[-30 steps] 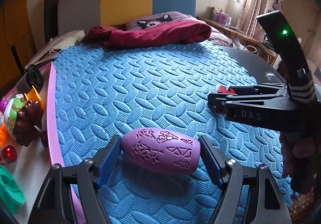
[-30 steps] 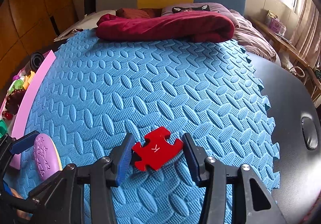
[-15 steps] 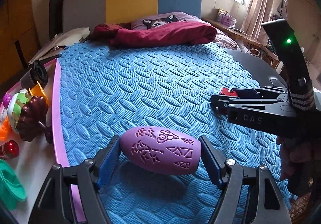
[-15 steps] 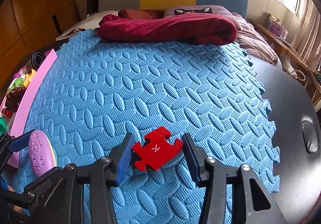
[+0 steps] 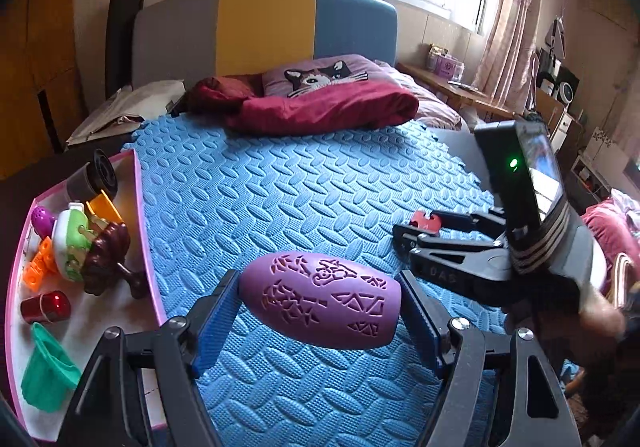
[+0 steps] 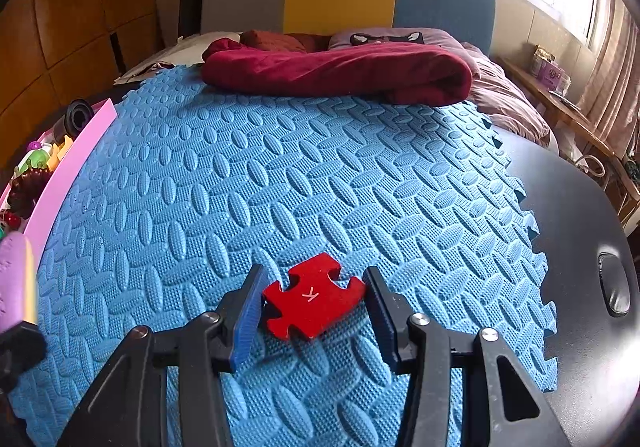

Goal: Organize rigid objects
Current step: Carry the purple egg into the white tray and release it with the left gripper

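Left wrist view: your left gripper has its jaws clenched on the purple egg-shaped toy, one blue pad at each end, and the toy hangs clear of the blue foam mat, casting a shadow beneath it. The pink-rimmed tray runs along the mat's left edge, just beside your gripper. It already holds a black cylinder, a green-and-white toy, a brown toy, orange blocks, a small red piece and a green cup. Near the mat's right edge you can see your right gripper from the side, with the red puzzle piece at its tips.

Right wrist view: your right gripper has its jaws grasping the red puzzle piece, marked with a K, pads against its left and right sides. It sits low over the foam mat toward the near edge; whether it touches the mat I cannot tell. The tray's pink wall lies well apart, at the far left edge.

My reading: most sorting is done, since the mat is otherwise bare. What remains is to carry your two held pieces to the tray, the purple toy first as it is closest.
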